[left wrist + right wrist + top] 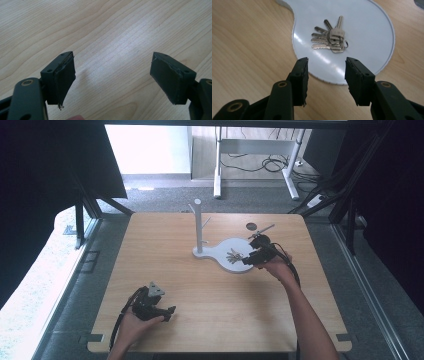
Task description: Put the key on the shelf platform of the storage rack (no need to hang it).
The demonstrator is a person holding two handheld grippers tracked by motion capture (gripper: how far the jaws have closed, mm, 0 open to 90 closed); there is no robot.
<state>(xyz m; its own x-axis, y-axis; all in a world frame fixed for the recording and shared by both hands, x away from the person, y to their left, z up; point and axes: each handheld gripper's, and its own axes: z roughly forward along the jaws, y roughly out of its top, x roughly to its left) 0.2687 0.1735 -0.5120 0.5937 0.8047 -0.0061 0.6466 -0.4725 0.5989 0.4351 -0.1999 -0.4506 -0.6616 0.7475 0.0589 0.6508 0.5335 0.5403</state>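
Hovering with jaws parted and empty, the right gripper (325, 82) is facing the bunch of silver metal keys (330, 37) lying just ahead on the white rounded tray (367, 50), blades fanning leftward.

Wooden table (200, 295); grey carpet (160, 200); beyond, perhaps a desk frame (255, 150).

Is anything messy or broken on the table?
Mostly tidy. The bunch of keys lies flat on the white base of the peg stand instead of hanging on a peg. The black pads on the left gripper look frayed at their edges. Nothing is spilled.
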